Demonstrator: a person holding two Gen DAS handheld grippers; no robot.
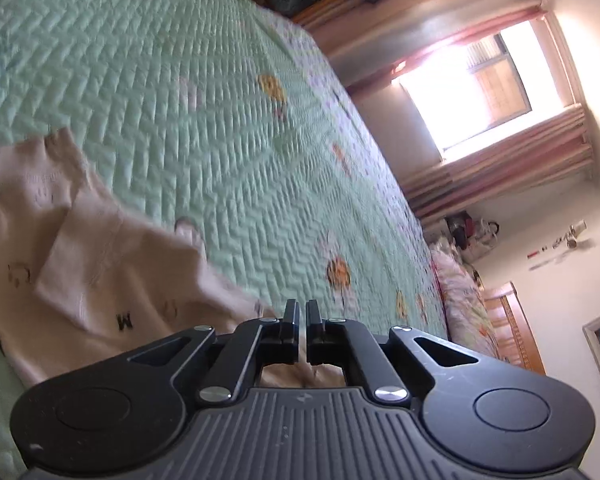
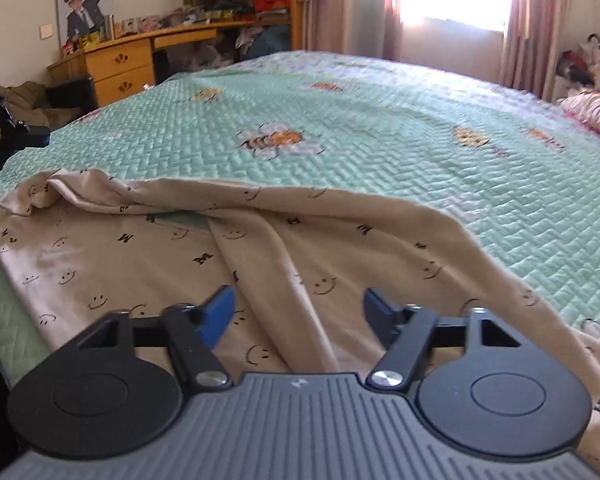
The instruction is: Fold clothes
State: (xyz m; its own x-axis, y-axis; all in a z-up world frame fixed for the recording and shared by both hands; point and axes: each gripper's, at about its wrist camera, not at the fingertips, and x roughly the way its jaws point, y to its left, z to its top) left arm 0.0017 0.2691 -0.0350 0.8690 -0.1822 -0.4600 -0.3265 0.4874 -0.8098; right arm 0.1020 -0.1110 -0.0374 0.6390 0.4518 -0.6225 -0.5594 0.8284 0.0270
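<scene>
Folding is early, we judge: the beige garment (image 2: pixel 260 264) with smiley print lies rumpled on the green quilted bed (image 2: pixel 380 128), one edge bunched and rolled over at the far left, no neat fold anywhere, so nearly all is left to do. Our left hand-held gripper (image 1: pixel 303 312) has its jaws pressed almost together, and cloth runs up under them; we read it as pinching the garment's edge, though the contact itself is hidden. Our right hand-held gripper (image 2: pixel 299 306) is spread about halfway, hovering over the cloth's middle ridge, pinching nothing.
</scene>
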